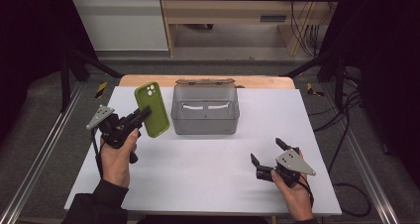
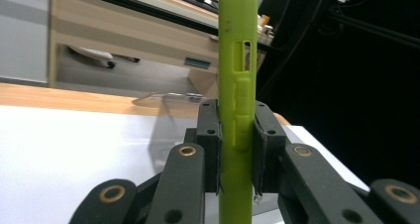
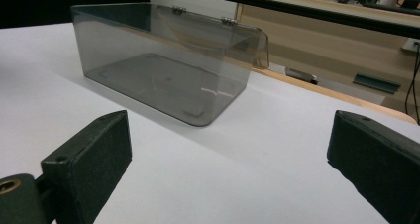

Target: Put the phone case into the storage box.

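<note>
A green phone in its case (image 1: 152, 110) is held upright above the white table, just left of a clear smoky plastic box (image 1: 205, 127) whose lid hangs open at the back. My left gripper (image 1: 144, 114) is shut on the phone's lower part. In the left gripper view, both pads press the phone's side edges (image 2: 237, 60), and the left gripper (image 2: 236, 135) clamps it edge-on. My right gripper (image 1: 266, 149) stands open near the front right of the table with nothing between its fingers. In the right gripper view, the box (image 3: 163, 60) lies ahead of the open right gripper (image 3: 228, 149).
A white sheet (image 1: 198, 174) covers the table, with a wooden edge (image 1: 148, 79) along the back. Dark frame posts stand at both sides. Beyond the table sits a wooden cabinet (image 1: 223, 11), and cables hang at the right (image 1: 346, 110).
</note>
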